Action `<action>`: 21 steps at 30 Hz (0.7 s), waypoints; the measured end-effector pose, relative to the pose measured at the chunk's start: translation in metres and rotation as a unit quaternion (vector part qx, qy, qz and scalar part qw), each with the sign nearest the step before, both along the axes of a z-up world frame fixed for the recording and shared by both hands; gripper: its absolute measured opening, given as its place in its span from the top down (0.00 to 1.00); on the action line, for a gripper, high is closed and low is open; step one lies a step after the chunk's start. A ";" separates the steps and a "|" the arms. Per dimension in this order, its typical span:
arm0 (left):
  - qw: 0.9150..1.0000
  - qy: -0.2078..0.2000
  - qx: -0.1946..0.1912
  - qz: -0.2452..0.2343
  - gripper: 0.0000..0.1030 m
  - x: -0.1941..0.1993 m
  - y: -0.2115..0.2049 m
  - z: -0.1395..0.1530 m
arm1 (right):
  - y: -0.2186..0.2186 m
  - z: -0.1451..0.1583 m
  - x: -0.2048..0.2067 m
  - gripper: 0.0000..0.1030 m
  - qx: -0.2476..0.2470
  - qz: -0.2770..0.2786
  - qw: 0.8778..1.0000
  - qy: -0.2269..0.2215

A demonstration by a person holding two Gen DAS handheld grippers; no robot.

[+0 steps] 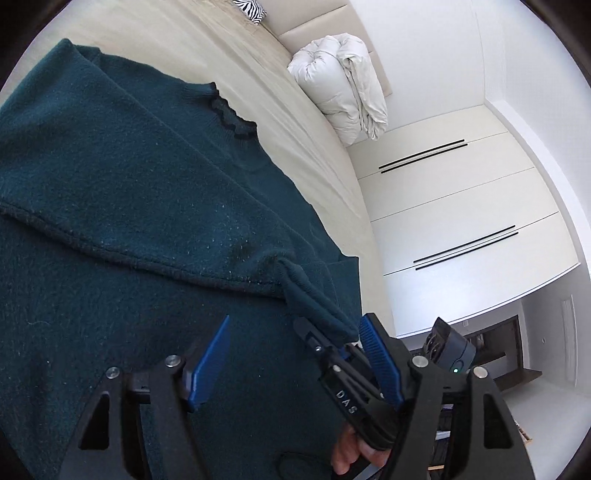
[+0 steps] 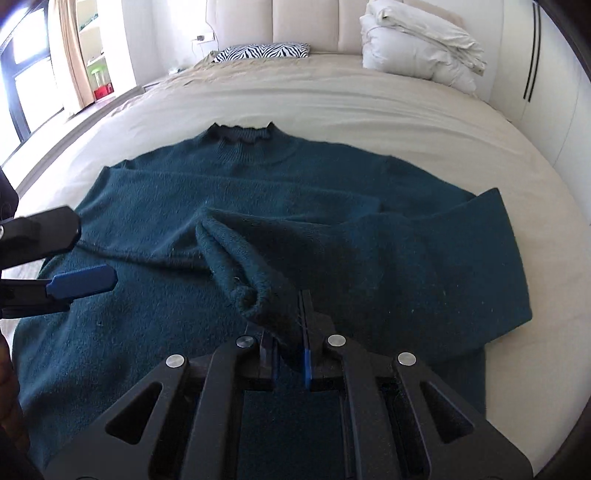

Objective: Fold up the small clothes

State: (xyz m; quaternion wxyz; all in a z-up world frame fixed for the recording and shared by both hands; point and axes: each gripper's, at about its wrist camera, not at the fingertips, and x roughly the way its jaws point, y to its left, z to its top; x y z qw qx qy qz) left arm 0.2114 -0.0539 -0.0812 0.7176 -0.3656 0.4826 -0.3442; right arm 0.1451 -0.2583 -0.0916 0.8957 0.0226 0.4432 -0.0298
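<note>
A dark teal sweater [image 2: 155, 332] lies flat on the bed [image 2: 332, 110], its frilled collar [image 2: 242, 134] at the far end. One sleeve [image 2: 258, 192] is folded across the chest. My right gripper [image 2: 286, 332] is shut on the cuff [image 2: 251, 295] of the other sleeve and holds it lifted over the sweater's middle. In the left wrist view the right gripper [image 1: 314, 332] and the pinched sleeve [image 1: 306, 291] reach in between the blue pads [image 1: 210, 362] of my left gripper [image 1: 295, 319], which is open and touches nothing. The left gripper [image 2: 98, 251] hovers over the sweater's left side.
A folded white duvet [image 2: 417, 48] and a zebra-print pillow [image 2: 262, 51] sit by the padded headboard [image 2: 280, 22]. White wardrobe doors [image 1: 461, 206] run along the bed's right side; a window with curtains [image 2: 70, 55] is at the left. A hand [image 1: 354, 454] grips the right gripper's handle.
</note>
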 end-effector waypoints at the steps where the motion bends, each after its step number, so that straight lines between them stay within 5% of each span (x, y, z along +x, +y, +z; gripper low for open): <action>1: 1.000 0.008 -0.003 -0.004 0.26 0.001 -0.006 -0.003 | 0.000 -0.004 -0.002 0.86 0.011 -0.004 1.000 0.000; 3: 1.000 0.021 0.001 -0.009 0.23 0.005 -0.018 -0.009 | -0.001 -0.007 -0.015 0.77 0.036 -0.001 0.999 -0.019; 6: 0.999 0.047 0.022 -0.013 0.20 0.008 -0.036 -0.021 | -0.002 -0.009 -0.038 0.32 0.063 0.011 0.998 -0.024; 11: 0.998 0.050 0.039 -0.011 0.22 0.011 -0.060 -0.023 | -0.012 -0.015 -0.076 0.30 0.093 -0.002 0.995 -0.020; 14: 0.996 0.061 0.053 -0.023 0.56 0.018 -0.074 -0.023 | -0.032 -0.022 -0.099 0.30 0.141 -0.024 0.990 -0.015; 16: 0.995 0.065 0.067 -0.034 0.89 0.022 -0.085 -0.021 | -0.045 -0.025 -0.113 0.30 0.167 -0.040 0.985 -0.020; 21: 0.993 0.016 0.111 -0.047 0.92 0.018 -0.096 0.005 | -0.067 -0.033 -0.129 0.32 0.215 -0.059 0.974 -0.028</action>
